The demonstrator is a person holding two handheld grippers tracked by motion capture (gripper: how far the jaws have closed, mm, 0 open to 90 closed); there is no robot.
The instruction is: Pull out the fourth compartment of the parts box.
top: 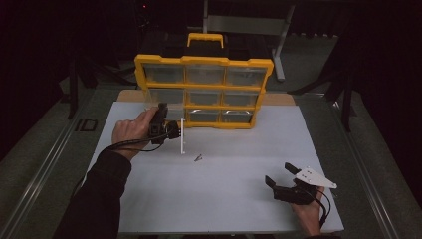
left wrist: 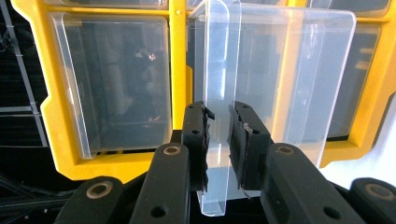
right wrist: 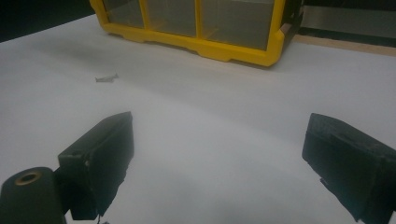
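A white table (top: 219,199) in a dark room carries a yellow organizer (top: 204,92). A clear drawer (left wrist: 261,70) is pinched by its front lip in the left gripper (left wrist: 218,140), just before the organizer; slippage is risked by the narrow hold. The right gripper (right wrist: 219,158) is held wide open, empty, near a small screw (right wrist: 106,78).

A clear glossy plastic bin (left wrist: 261,70), yellow plastic organizer (top: 204,92) frame, on a matt white table (top: 224,199).
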